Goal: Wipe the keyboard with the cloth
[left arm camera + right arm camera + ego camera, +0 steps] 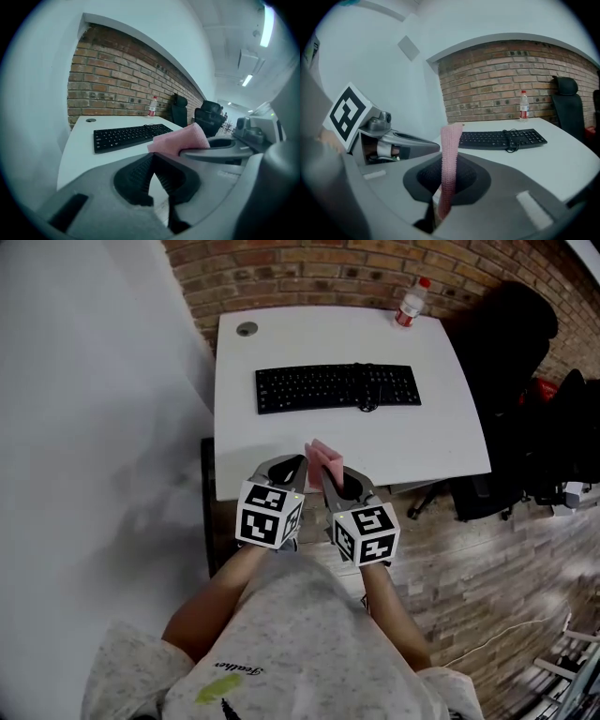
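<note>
A black keyboard (337, 387) (129, 136) (501, 138) lies across the middle of the white table (441, 442), with a coiled cable on its right part. A pink cloth (323, 457) (180, 138) (451, 145) stands upright, pinched in my right gripper (330, 471) (449, 161), which is shut on it at the table's near edge. My left gripper (298, 463) (153, 157) is close beside it on the left, its jaw tips meeting with nothing between them. Both grippers are well short of the keyboard.
A plastic water bottle (410, 304) (524, 106) stands at the far right corner by the brick wall. A round cable hole (247, 329) is at the far left corner. Black office chairs (511, 343) stand to the right, and a white wall (94, 427) runs along the left.
</note>
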`<state>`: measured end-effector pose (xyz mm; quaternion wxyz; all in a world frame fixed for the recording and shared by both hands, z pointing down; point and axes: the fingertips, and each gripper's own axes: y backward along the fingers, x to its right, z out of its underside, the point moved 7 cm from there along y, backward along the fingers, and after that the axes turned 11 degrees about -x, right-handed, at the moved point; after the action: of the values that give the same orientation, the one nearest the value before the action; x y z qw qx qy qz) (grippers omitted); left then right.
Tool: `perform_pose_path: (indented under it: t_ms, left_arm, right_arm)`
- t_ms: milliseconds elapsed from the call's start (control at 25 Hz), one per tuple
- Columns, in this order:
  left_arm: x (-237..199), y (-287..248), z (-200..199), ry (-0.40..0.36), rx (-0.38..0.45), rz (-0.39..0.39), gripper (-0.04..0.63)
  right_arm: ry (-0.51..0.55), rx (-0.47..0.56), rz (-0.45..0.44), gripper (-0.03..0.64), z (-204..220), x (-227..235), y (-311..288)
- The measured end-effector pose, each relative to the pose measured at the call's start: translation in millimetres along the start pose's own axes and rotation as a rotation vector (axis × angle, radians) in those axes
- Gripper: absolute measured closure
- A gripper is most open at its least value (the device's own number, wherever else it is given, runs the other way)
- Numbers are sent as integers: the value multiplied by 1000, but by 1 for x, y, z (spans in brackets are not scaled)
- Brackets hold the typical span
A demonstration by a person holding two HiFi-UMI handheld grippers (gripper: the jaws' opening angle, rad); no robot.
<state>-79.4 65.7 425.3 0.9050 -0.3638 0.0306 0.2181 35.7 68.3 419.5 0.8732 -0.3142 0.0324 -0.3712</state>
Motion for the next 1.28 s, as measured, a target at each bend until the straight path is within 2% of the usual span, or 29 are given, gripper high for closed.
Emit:
perform_pose_path:
  t_ms: [360, 600, 920, 1280]
  left_arm:
    - [-64, -10, -20, 67, -3, -60, 600]
    - [-105, -14, -23, 143, 1, -88, 600]
    - [-146, -16, -22, 202, -6, -113, 600]
    - [-167, -21, -24, 244, -9, -121, 601]
  right_arm:
    - [102, -74, -96, 594, -40, -7, -70]
    - [149, -130, -149, 594, -55, -14, -113]
    - [237, -207, -185, 594, -65, -25, -160]
    - [332, -288, -184, 594, -67, -26, -197]
